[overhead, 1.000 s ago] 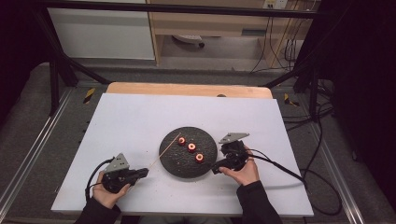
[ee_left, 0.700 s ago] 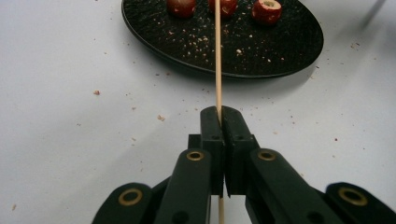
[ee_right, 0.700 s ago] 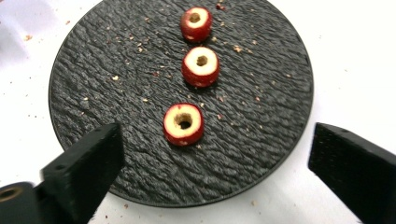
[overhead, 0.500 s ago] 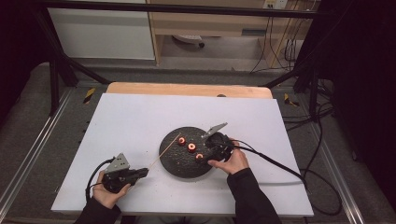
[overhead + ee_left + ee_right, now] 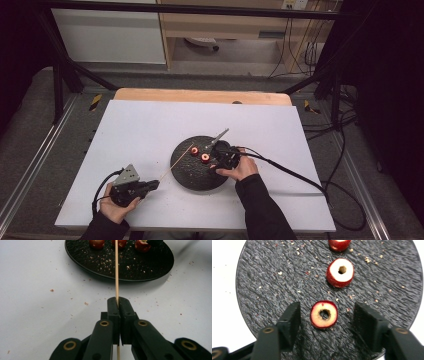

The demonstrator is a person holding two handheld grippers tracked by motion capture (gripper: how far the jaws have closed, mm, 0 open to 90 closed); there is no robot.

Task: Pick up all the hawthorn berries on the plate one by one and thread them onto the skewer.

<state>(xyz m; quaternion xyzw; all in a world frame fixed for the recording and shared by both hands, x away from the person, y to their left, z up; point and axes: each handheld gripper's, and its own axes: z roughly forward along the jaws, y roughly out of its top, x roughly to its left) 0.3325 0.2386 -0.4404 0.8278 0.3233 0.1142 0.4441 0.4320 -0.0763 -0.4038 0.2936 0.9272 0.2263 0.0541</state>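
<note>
Three cored red fruits (image 5: 323, 314), black plate (image 5: 262, 290), unlabelled

A white table top (image 5: 150, 125) is backed by a wooden edge strip (image 5: 200, 95), flanked by metal rails (image 5: 30, 165) on grey floor, with cables (image 5: 345, 150) seen at right and a cabinet (image 5: 110, 35) behind.

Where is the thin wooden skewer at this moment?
The thin wooden skewer is clamped in the left gripper, seen in the left gripper view. In the high view it runs from there up and right, its tip over the round black plate's left edge.
</note>
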